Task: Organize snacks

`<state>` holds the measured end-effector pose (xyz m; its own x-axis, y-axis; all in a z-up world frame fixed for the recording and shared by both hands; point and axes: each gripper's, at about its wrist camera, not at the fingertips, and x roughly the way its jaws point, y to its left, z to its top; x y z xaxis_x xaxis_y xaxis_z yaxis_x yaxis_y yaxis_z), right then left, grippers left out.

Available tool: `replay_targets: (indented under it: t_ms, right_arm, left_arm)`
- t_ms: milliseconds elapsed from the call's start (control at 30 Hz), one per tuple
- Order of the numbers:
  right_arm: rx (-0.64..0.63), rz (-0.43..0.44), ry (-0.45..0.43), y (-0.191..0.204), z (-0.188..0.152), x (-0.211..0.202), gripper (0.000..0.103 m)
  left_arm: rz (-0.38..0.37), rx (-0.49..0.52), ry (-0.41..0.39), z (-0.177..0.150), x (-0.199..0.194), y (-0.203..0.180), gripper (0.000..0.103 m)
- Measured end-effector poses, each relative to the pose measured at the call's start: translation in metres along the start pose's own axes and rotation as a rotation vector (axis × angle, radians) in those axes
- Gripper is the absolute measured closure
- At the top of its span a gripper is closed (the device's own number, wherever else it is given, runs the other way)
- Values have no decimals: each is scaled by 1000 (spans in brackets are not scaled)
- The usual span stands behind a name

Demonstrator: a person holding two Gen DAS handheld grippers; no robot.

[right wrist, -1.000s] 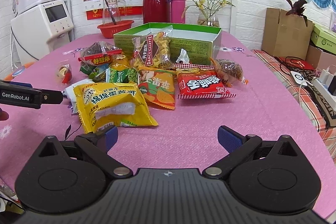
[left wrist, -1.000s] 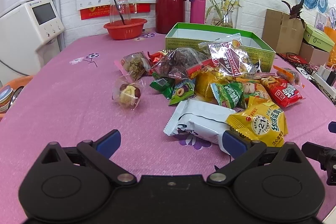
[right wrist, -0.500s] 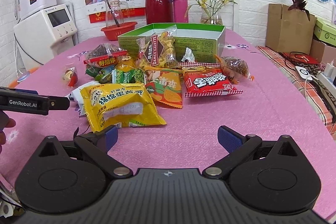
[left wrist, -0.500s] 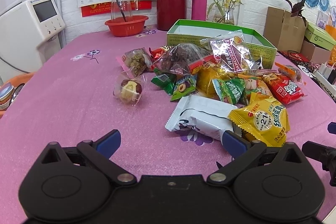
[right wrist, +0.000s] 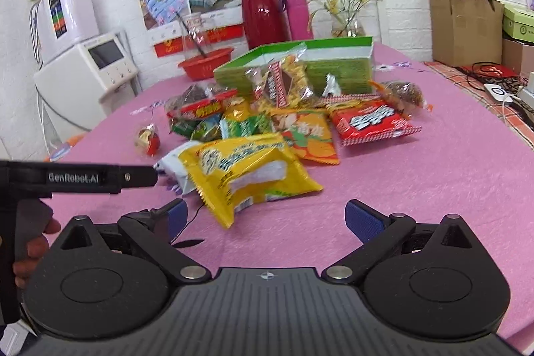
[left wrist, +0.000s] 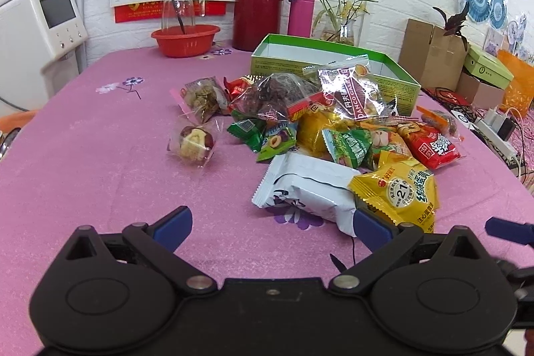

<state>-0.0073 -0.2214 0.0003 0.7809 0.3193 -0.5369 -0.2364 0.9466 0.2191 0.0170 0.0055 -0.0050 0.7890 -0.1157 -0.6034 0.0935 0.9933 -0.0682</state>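
Closer now: yellow packet (right wrist: 247, 169) just ahead of spread right hand-held gripper (right wrist: 267, 219).

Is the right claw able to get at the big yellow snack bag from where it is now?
Probably yes. The right claw is open and empty, and the yellow snack bag lies on top of the pile's near edge, just ahead, with only bare tablecloth between.

Table cover: pink cloth tablecloth (left wrist: 100, 175), matt, finely textured weave noted.
Snack wrappers: yellow plastic-film snack bag (right wrist: 247, 169), glossy, crinkled; white film packet (left wrist: 310, 189), satin sheen recorded.
Clear wrap: transparent cellophane biscuit bag (left wrist: 350, 89), highly reflective.
Box: green-and-white open cardboard box (left wrist: 393, 82), printed, low sheen.
Flask: dark red plastic thermos jug (left wrist: 260, 2), smooth, glossy.
Gripper bodies: black matt plastic; blue finger pads (right wrist: 363, 219), rough-textured.
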Motion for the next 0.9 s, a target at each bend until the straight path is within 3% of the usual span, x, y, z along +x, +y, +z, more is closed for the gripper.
replay_targets:
  t_ms: [233, 433, 500, 633, 667, 800, 900]
  right_arm:
    - [-10, -23, 99, 16, -10, 5, 0]
    - [-10, -100, 74, 11, -1, 4, 0]
    - [-14, -56, 108, 13, 1, 8, 0]
    - [14, 181, 227, 8, 2, 22, 0]
    - [7, 198, 229, 9, 3, 23, 0]
    - [-18, 188, 225, 13, 9, 31, 0]
    - [-77, 107, 134, 13, 17, 30, 0]
  left_arm:
    - [2, 22, 12, -2, -6, 5, 0]
    - [-30, 47, 54, -7, -5, 5, 0]
    - [-55, 43, 72, -5, -3, 3, 0]
    - [-114, 53, 89, -2, 0, -3, 0]
    - [-122, 55, 87, -2, 1, -3, 0]
    - [-145, 44, 90, 3, 4, -1, 0]
    - [-195, 43, 77, 9, 2, -4, 0]
